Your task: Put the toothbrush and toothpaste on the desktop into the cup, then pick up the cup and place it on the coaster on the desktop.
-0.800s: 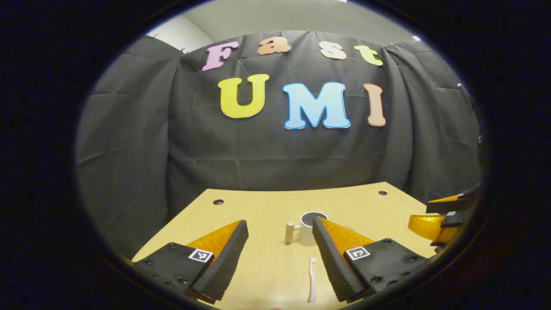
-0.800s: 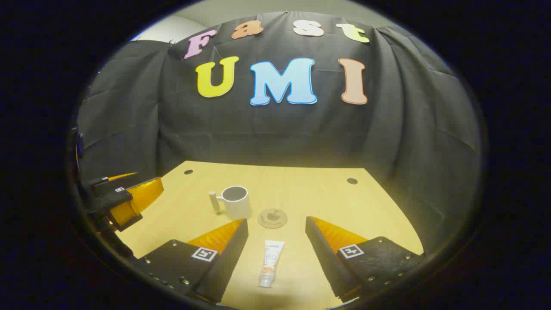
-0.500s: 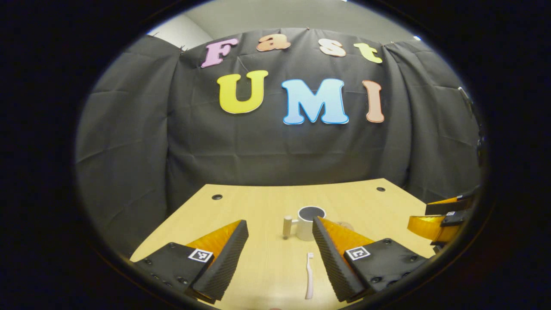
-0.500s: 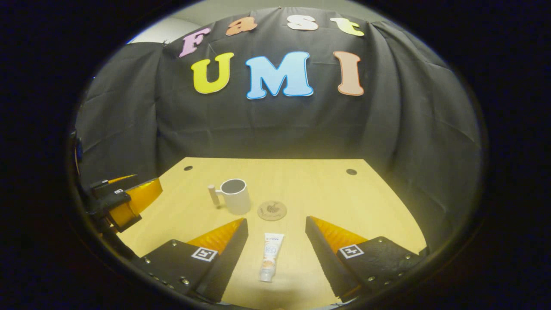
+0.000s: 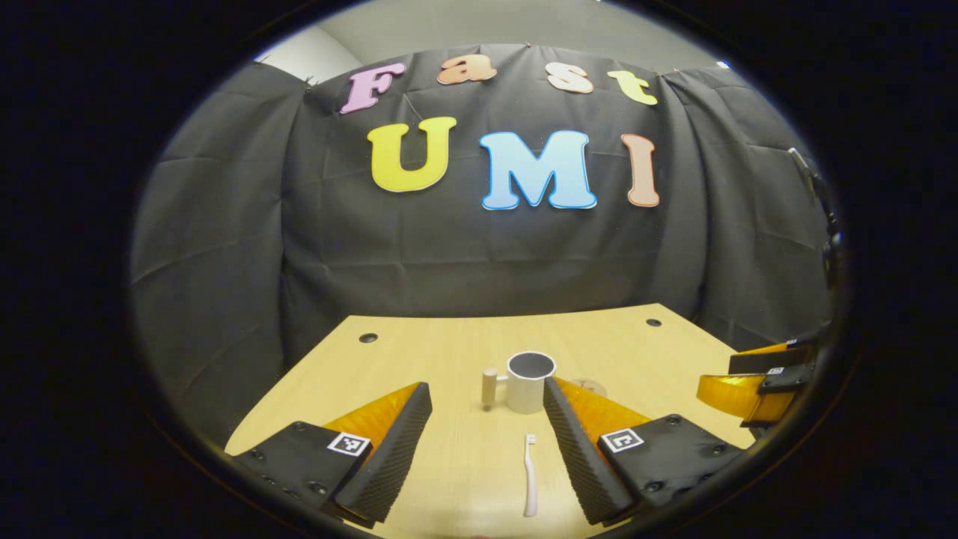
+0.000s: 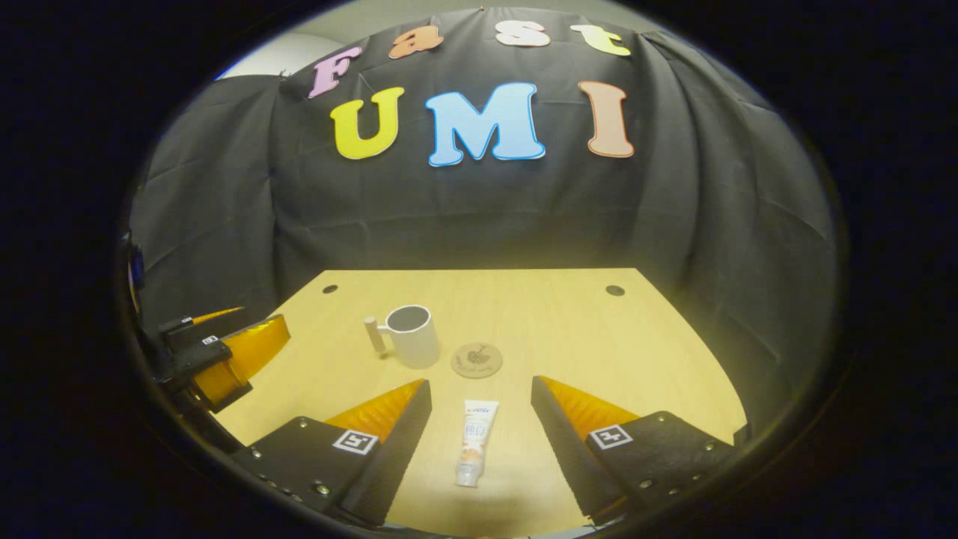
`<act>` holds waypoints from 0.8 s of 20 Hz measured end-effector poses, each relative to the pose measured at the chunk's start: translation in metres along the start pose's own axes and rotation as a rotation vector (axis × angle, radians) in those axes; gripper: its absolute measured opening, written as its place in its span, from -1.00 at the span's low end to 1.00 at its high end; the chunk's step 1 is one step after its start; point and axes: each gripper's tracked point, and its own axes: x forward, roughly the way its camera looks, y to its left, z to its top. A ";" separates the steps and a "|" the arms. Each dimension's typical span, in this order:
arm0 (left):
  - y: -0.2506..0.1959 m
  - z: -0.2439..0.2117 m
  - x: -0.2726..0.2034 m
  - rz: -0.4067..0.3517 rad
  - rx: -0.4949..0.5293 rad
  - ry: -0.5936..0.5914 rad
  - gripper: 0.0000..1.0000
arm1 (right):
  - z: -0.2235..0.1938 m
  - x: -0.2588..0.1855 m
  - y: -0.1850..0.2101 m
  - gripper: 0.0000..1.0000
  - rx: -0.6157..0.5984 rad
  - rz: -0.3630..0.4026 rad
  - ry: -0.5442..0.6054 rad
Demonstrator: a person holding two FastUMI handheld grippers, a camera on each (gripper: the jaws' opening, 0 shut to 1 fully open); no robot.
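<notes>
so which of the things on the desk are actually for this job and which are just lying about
For the job:
- toothbrush
- toothpaste
- cup
- coaster
- left gripper, open
- right gripper, open

Just there:
- desk
- cable holes in the desk; nothing else lies loose on it

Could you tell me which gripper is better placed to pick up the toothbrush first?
Left. The toothbrush lies between the open fingers of the left gripper; the right gripper is lined up on the toothpaste instead.
</notes>
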 end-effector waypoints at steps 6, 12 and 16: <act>-0.018 -0.022 0.009 -0.053 0.009 0.071 1.00 | -0.010 0.001 -0.001 0.75 0.024 0.004 0.063; -0.025 -0.058 0.024 -0.079 0.020 0.171 1.00 | -0.023 0.000 0.000 0.76 0.056 -0.006 0.159; -0.030 -0.088 0.034 -0.105 -0.002 0.263 1.00 | -0.034 -0.001 0.002 0.78 0.087 -0.014 0.232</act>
